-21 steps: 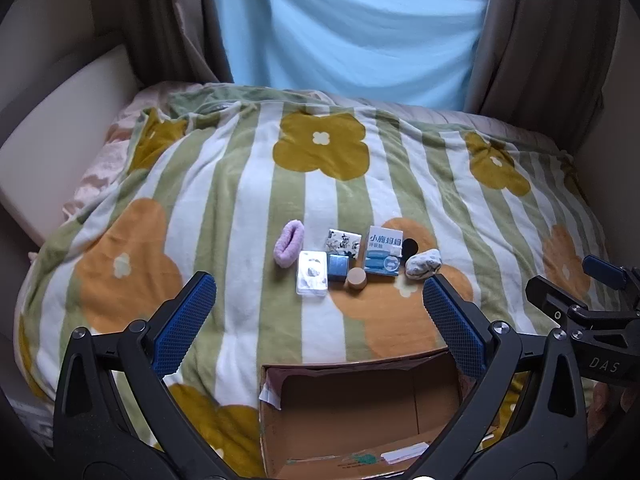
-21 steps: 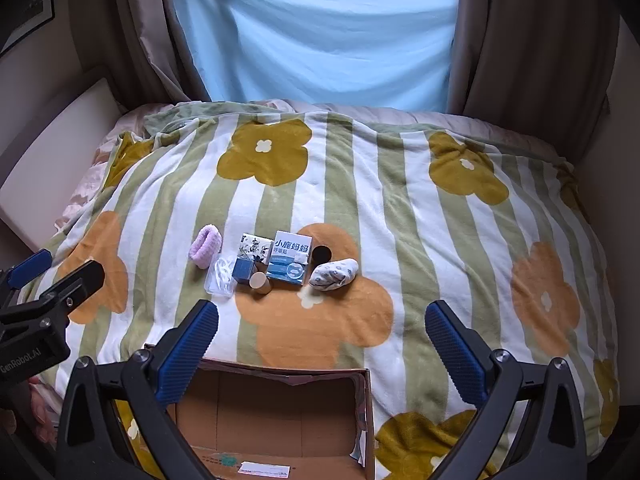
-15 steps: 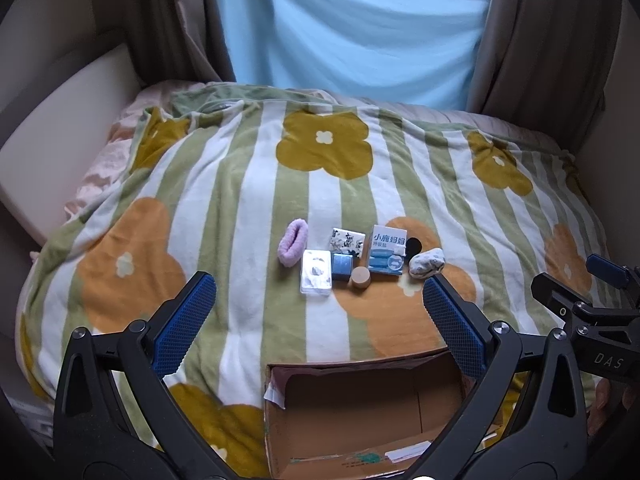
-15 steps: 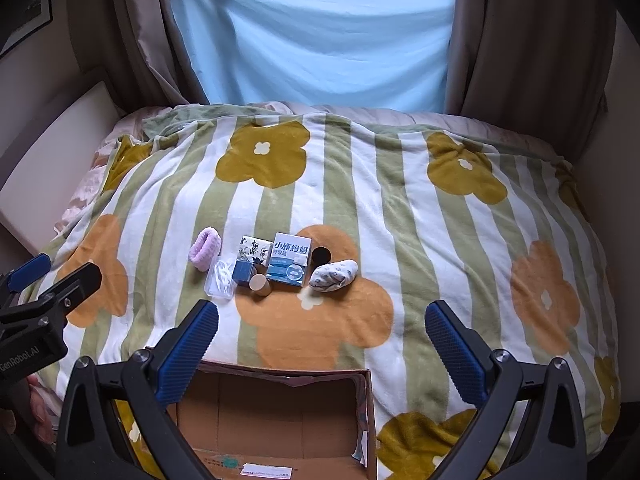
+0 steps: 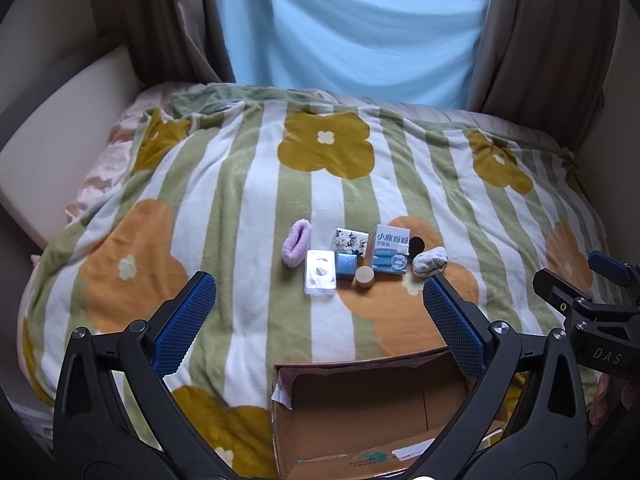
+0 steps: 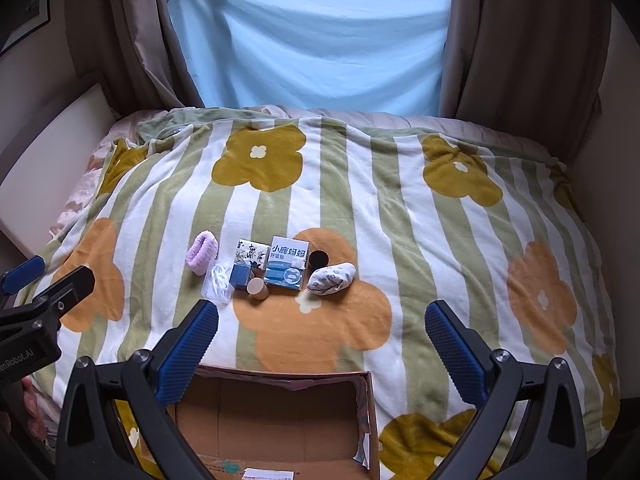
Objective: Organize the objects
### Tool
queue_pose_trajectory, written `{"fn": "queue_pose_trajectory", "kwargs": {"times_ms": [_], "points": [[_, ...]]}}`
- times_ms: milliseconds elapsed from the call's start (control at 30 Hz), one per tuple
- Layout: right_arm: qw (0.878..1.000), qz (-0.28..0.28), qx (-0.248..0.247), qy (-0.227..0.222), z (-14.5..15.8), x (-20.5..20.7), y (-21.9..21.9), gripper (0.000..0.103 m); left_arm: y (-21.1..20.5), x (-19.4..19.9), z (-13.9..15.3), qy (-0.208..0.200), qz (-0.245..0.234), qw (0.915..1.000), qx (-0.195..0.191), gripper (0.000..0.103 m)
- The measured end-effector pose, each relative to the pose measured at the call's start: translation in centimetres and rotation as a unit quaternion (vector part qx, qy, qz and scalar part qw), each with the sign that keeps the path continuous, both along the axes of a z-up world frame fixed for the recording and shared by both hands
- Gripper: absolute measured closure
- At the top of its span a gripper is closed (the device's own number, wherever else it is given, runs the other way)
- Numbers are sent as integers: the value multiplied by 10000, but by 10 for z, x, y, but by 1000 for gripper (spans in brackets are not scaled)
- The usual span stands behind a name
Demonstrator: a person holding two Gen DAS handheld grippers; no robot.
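Note:
A cluster of small items lies mid-bed on the flowered blanket (image 5: 240,208): a lilac scrunchie (image 5: 297,242), a clear packet (image 5: 320,271), a small blue box (image 5: 346,266), a tan cap (image 5: 364,277), a patterned box (image 5: 351,240), a blue-white box (image 5: 390,254), a black disc (image 5: 416,245) and a rolled sock (image 5: 430,261). The same items show in the right wrist view, with the scrunchie (image 6: 202,252) and sock (image 6: 331,277) at the ends. An open cardboard box (image 5: 372,412) sits at the near edge. My left gripper (image 5: 316,320) and right gripper (image 6: 322,340) are open, empty, above the box (image 6: 276,424).
A blue sheet (image 6: 312,40) covers the window between brown curtains (image 6: 512,40). A cream headboard (image 5: 60,152) runs along the left. The right gripper's body shows at the right edge of the left wrist view (image 5: 592,320).
Both grippers have shifted slightly, so the items and the box sit a little further right and lower in the left view. Nothing was picked up.

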State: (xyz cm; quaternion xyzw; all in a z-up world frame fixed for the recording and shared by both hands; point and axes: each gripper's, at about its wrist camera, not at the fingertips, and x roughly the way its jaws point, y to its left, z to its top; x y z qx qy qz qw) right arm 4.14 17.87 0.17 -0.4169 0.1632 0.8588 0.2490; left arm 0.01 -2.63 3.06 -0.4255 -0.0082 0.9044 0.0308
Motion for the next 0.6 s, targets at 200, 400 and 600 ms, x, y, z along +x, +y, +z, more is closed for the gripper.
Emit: {"fn": "queue_pose_trajectory", "kwargs": {"times_ms": [200,400,600], "points": [[10000,-12,14,-2,1,0,0,0,1,2,5,37,-59,10000,62,0],[10000,-52,8,-33,1,4,-4,0,2,8,6,71,-103,9999,-25,0],[9999,-104,19,-5,3,8,-8,0,2,12,6,63,-128,9999,18,0]]}}
